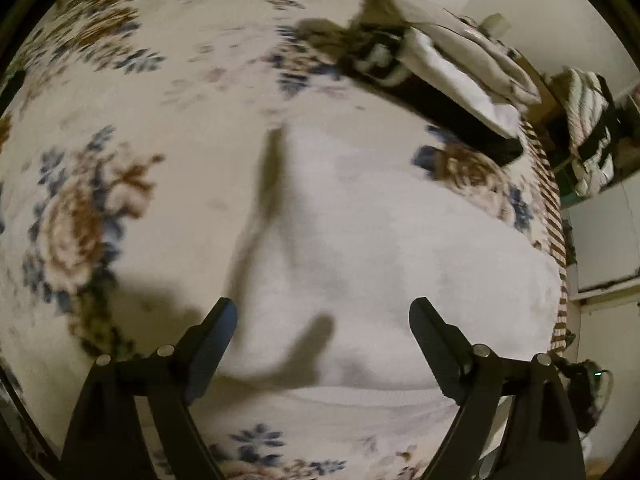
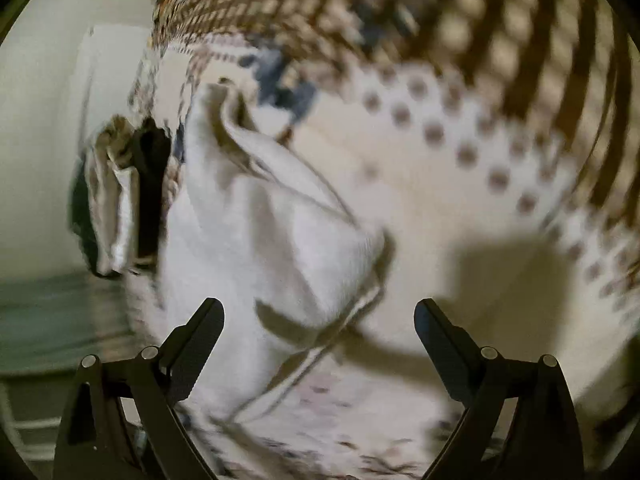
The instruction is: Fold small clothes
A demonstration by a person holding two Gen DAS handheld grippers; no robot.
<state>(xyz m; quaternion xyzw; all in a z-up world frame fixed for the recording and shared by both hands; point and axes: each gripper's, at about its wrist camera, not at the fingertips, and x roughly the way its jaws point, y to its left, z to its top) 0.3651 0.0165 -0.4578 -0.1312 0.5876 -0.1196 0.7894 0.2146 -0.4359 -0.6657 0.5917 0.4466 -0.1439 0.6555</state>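
A small white garment [image 1: 380, 248] lies spread on the floral bedspread [image 1: 120, 120]. My left gripper [image 1: 324, 320] is open just above its near part and holds nothing. In the right wrist view the same white garment [image 2: 260, 232] lies rumpled, with a raised fold and a seamed edge. My right gripper [image 2: 320, 320] is open over its near end and holds nothing. Both views are blurred by motion.
A stack of folded clothes [image 1: 448, 60], white, beige and black, lies at the far right of the bed; it also shows in the right wrist view [image 2: 124, 196]. The bed's striped edge [image 1: 556, 216] runs down the right. A checked and dotted cover [image 2: 440, 60] fills the far side.
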